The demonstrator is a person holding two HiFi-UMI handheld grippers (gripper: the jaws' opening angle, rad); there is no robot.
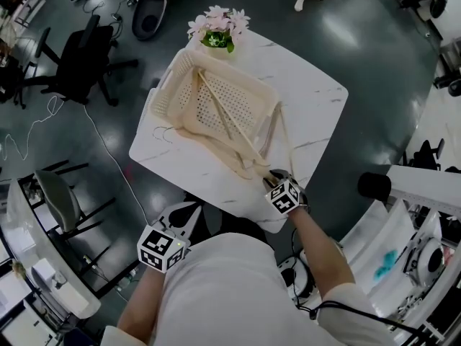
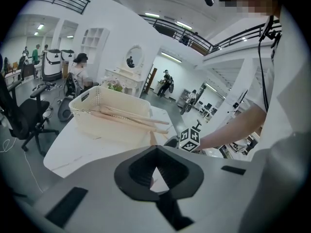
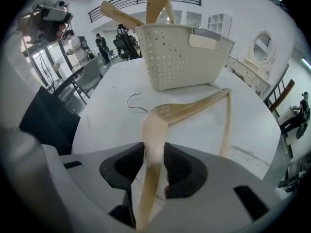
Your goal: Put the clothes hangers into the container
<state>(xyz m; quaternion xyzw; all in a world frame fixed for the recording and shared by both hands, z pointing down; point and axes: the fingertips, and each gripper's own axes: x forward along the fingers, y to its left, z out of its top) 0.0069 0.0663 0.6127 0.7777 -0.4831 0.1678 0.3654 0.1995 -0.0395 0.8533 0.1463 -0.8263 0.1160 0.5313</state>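
Hangers mostly sit in the basket in the head view, the left gripper view shows the left gripper pinched shut on nothing at near left, and the right gripper view has the right gripper clamped on the last hanger, which lies on the table just near of the basket, so I reckon one to go.

Counted on one marble tabletop: one perforated container, one pot of pink flowers, apparently three overlapping wooden hangers; two grippers, left gripper, right gripper.

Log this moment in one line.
right gripper: shut on hanger beside basket | left gripper: empty | basket: other hangers inside
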